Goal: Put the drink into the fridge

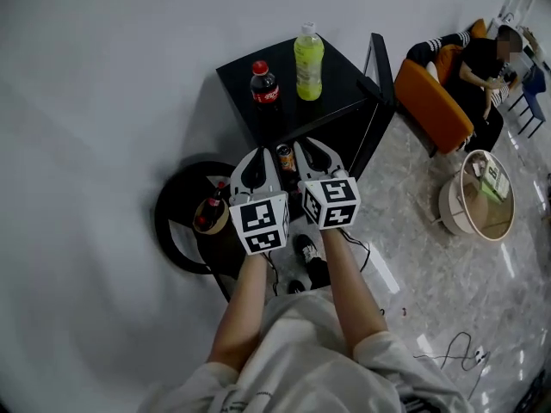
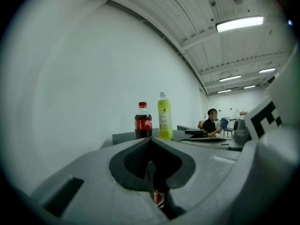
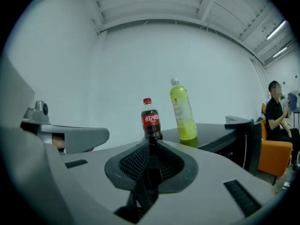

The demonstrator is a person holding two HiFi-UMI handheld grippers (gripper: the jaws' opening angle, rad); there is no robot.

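Note:
A cola bottle (image 1: 264,83) with a red cap and a taller yellow-green bottle (image 1: 308,61) stand upright on top of a small black fridge (image 1: 344,89). The fridge door (image 1: 377,76) hangs open at its right. My left gripper (image 1: 256,155) and right gripper (image 1: 309,148) are side by side just in front of the fridge, both level and shut with nothing held. A small orange can (image 1: 284,157) shows between and below them. In the left gripper view the cola bottle (image 2: 143,121) stands ahead beyond the gripper (image 2: 150,142). The right gripper (image 3: 152,145) lines up with the cola bottle (image 3: 151,119).
A round black table (image 1: 176,209) at the lower left carries a small basket of bottles (image 1: 209,214). A person sits on an orange sofa (image 1: 428,101) at the right, near a round white side table (image 1: 475,198). Cables (image 1: 455,349) lie on the floor.

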